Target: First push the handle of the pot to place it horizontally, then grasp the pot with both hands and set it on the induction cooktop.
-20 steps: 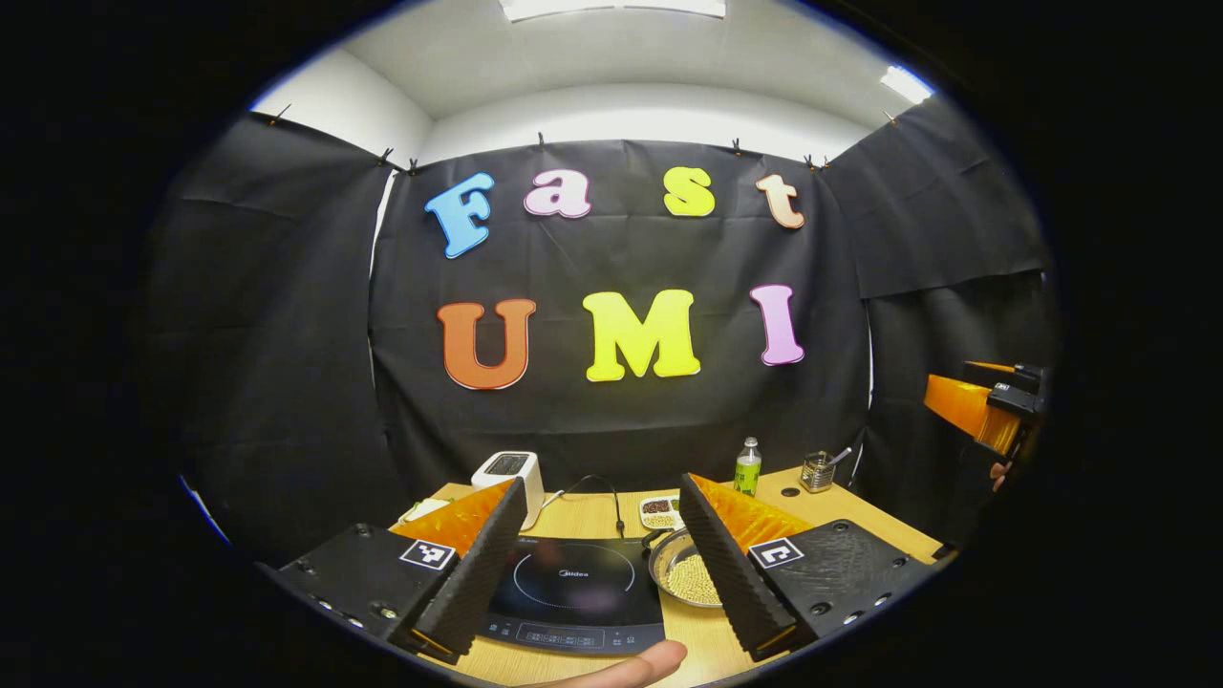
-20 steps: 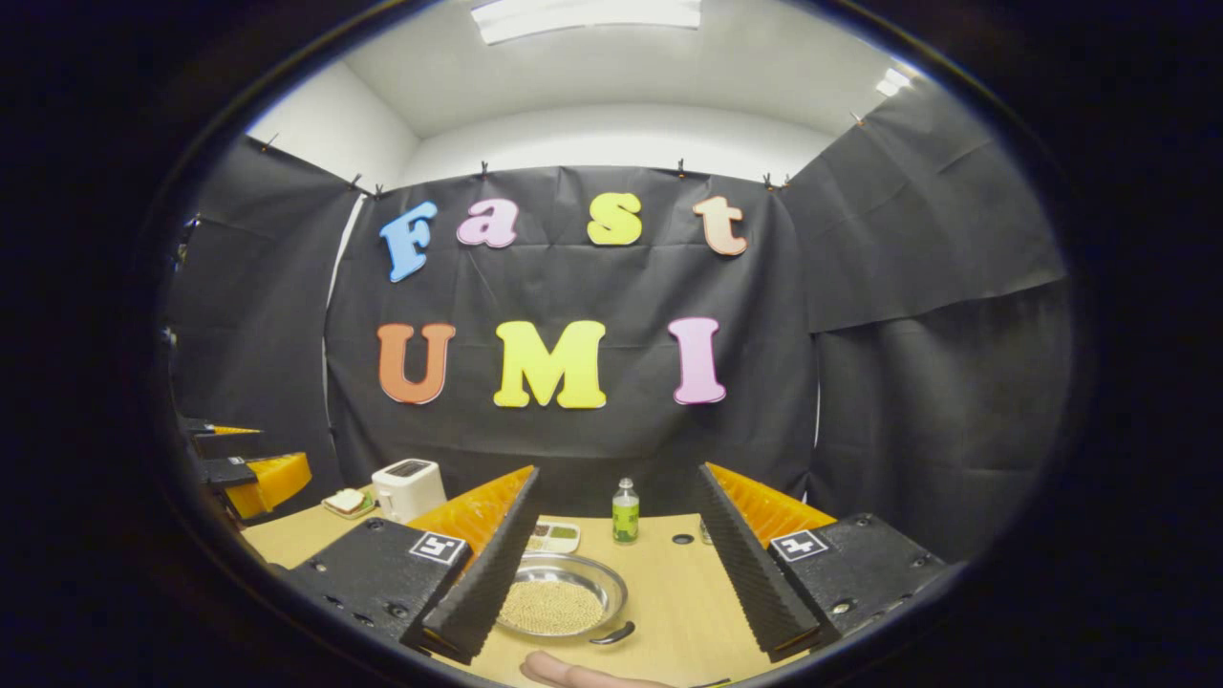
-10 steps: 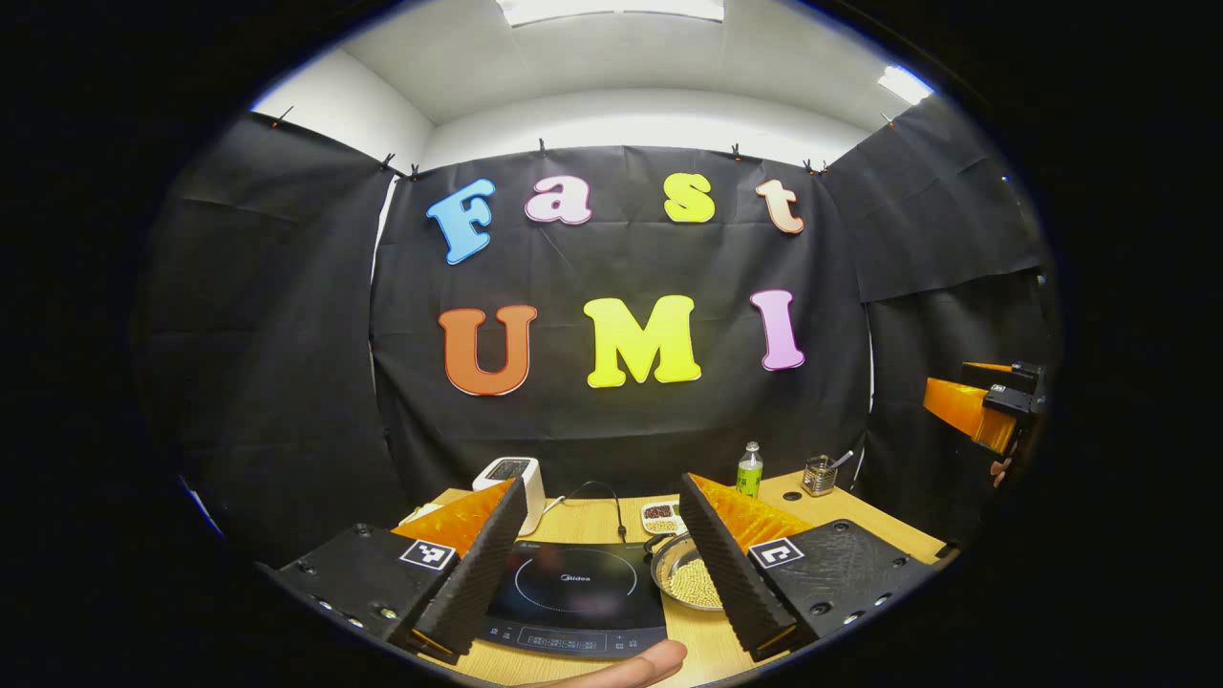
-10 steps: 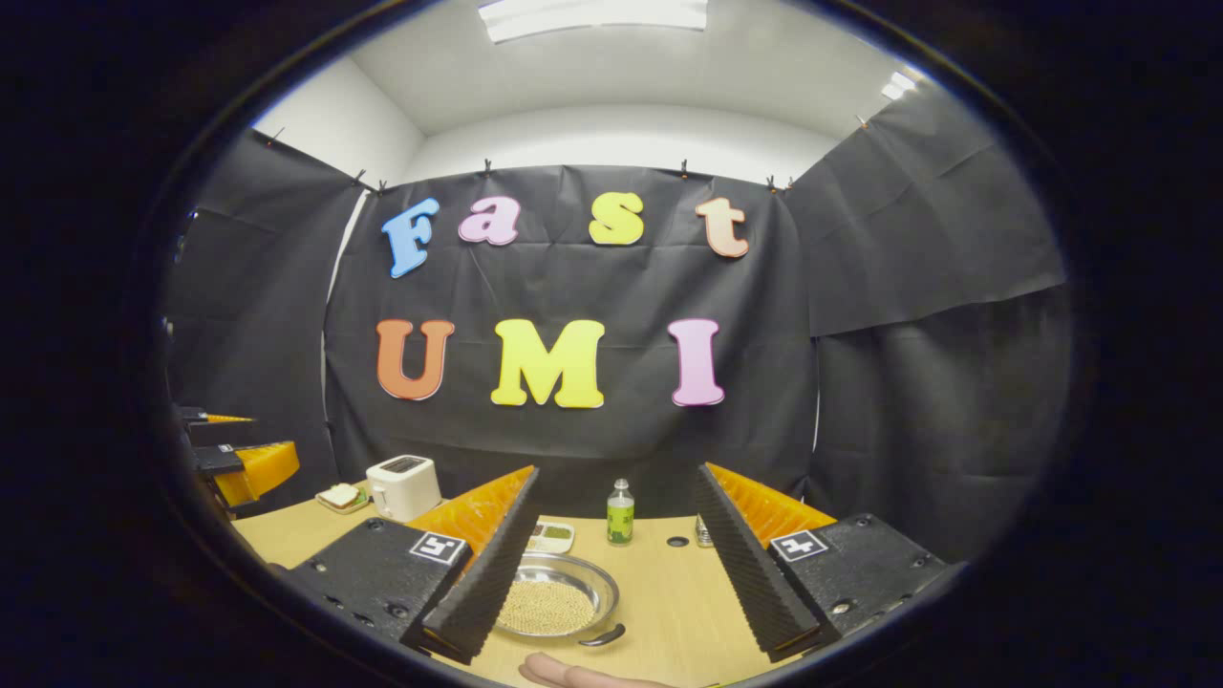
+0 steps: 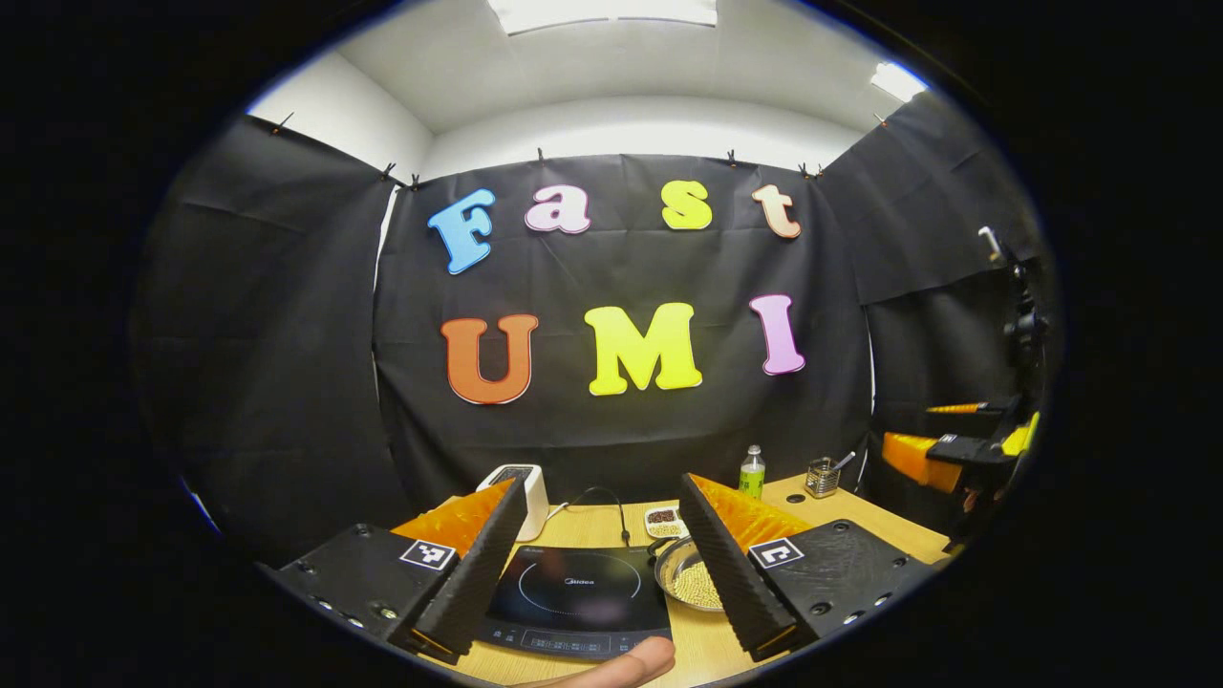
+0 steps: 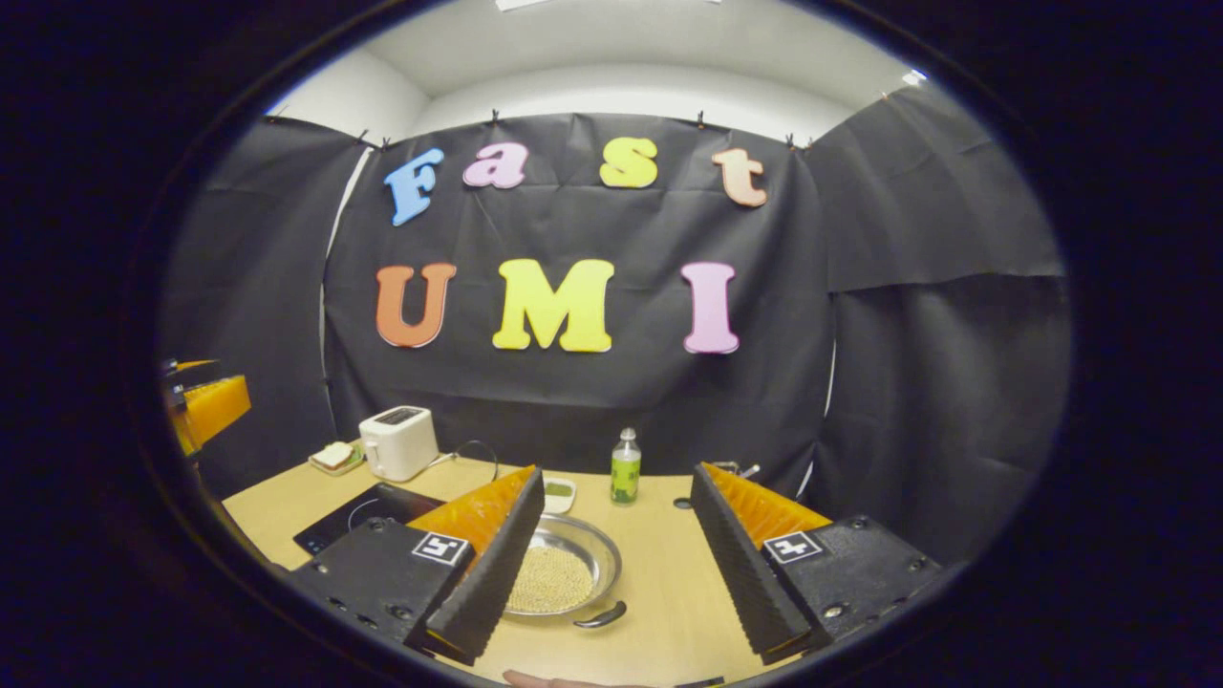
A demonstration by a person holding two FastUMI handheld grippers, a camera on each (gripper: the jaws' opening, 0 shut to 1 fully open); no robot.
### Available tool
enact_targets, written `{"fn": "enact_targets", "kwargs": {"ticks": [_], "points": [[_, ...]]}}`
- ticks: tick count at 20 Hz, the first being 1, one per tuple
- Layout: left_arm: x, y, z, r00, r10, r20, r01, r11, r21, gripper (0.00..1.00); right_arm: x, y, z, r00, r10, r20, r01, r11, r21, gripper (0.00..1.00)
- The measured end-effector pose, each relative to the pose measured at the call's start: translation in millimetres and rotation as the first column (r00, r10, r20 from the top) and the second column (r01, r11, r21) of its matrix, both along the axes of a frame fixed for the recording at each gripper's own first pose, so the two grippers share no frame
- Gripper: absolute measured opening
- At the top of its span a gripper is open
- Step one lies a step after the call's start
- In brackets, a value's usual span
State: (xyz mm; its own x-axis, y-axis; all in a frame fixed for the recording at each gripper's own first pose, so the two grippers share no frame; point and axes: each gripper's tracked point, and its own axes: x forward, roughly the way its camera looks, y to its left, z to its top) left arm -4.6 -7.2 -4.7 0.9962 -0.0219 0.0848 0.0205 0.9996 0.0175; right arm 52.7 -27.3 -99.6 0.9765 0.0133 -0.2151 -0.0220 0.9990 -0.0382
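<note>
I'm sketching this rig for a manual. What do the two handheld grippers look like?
Each gripper, left gripper and right gripper, has two long wedge-shaped fingers with ribbed inner faces, mounted on black textured blocks with screw heads. Each block carries a small square black-and-white marker. No cables or sleeves are visible.

The pot (image 6: 564, 573) was shiny silver with pale beige grains inside and a dark handle (image 6: 602, 617); the cooktop (image 5: 573, 597) was glossy black with a thin white ring, on a light wood-grain table (image 6: 669, 592)
</note>
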Motion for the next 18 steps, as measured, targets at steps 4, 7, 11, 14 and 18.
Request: {"fn": "enact_targets", "kwargs": {"ticks": [4,7,11,14,18], "points": [[-1,-8,-6,1.0,-0.015,-0.006,0.015,1.0,0.003,0.96,15,11,-54,0.987,0.063,-0.147,-0.062,0.998,0.013,0.69],[-2,-9,-7,1.0,-0.018,-0.008,0.018,1.0,0.012,0.96,17,22,-98,0.951,0.123,-0.282,-0.116,0.992,0.04,0.25],[-3,-8,-9,1.0,-0.022,-0.008,0.022,1.0,0.014,0.96,15,23,-154,0.883,0.144,-0.446,-0.13,0.99,0.063,0.04],[-2,-4,-12,1.0,-0.014,-0.015,0.014,1.0,0.007,0.96,11,19,-183,0.839,0.136,-0.527,-0.135,0.99,0.04,0.04],[-1,1,-13,1.0,-0.007,-0.014,0.007,1.0,0.003,0.96,2,22,-212,0.786,0.141,-0.601,-0.158,0.987,0.025,0.04]]}}
